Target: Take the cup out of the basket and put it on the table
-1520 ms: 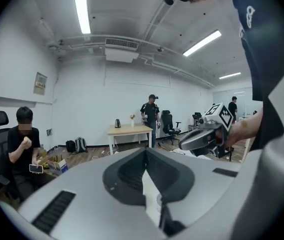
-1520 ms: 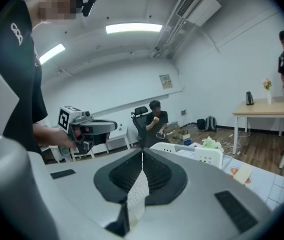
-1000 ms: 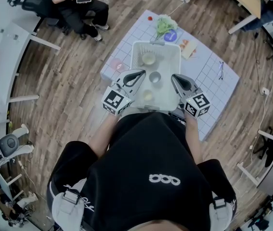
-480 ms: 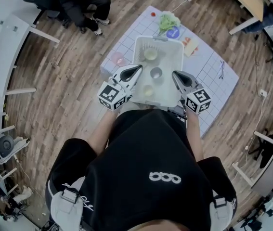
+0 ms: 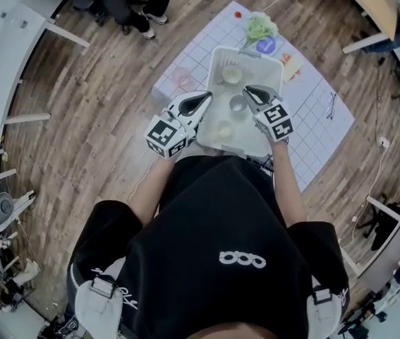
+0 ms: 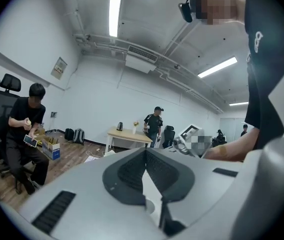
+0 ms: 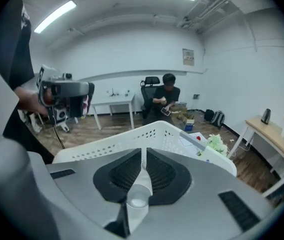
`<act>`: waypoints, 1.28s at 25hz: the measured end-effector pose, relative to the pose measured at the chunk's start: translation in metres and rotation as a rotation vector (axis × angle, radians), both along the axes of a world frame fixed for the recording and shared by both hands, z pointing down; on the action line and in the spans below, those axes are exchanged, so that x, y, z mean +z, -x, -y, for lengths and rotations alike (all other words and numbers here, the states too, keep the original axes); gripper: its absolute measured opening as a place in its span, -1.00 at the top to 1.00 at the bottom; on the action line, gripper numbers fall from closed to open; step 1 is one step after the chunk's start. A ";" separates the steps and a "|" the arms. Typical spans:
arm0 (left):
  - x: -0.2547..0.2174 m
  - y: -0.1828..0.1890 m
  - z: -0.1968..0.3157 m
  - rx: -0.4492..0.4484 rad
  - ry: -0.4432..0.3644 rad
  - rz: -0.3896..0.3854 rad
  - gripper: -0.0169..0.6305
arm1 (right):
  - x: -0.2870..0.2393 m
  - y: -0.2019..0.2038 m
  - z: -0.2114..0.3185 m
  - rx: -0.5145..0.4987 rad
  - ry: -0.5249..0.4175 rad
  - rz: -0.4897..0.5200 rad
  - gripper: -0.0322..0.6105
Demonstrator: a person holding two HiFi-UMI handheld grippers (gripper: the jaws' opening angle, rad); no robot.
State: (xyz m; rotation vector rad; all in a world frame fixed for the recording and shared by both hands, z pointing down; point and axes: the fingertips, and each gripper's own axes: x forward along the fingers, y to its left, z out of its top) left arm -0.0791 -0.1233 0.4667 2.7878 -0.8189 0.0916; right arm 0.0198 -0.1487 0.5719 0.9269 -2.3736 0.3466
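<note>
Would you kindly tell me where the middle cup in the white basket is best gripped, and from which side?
Probably its rim, from straight above, one jaw inside and one outside the wall. The middle cup stands upright, mouth up, and the basket walls block a sideways approach. The right gripper hovers nearest it.

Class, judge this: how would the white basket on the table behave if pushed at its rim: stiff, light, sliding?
The basket has thin, holed plastic walls, so it is probably light and may slide on the mat. Its moulded rim suggests it keeps shape, perhaps flexing slightly. Loose cups inside could tip.
</note>
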 end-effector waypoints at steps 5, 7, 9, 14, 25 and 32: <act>0.006 0.018 0.001 -0.026 0.024 -0.015 0.92 | 0.074 0.029 0.030 -0.166 0.043 -0.283 0.81; 0.008 0.026 0.000 -0.036 0.036 -0.021 0.92 | 0.104 0.034 0.041 -0.219 0.064 -0.393 0.77; 0.010 0.033 -0.001 -0.043 0.048 -0.027 0.92 | 0.131 0.037 0.048 -0.266 0.096 -0.483 0.60; 0.017 0.048 -0.003 -0.064 0.068 -0.016 0.92 | 0.182 0.042 0.056 -0.369 0.172 -0.626 0.51; 0.020 0.071 0.001 -0.092 0.077 -0.013 0.92 | 0.221 0.034 0.053 -0.485 0.267 -0.834 0.69; 0.014 0.069 0.005 -0.085 0.065 -0.014 0.92 | 0.214 0.030 0.051 -0.491 0.311 -0.818 0.75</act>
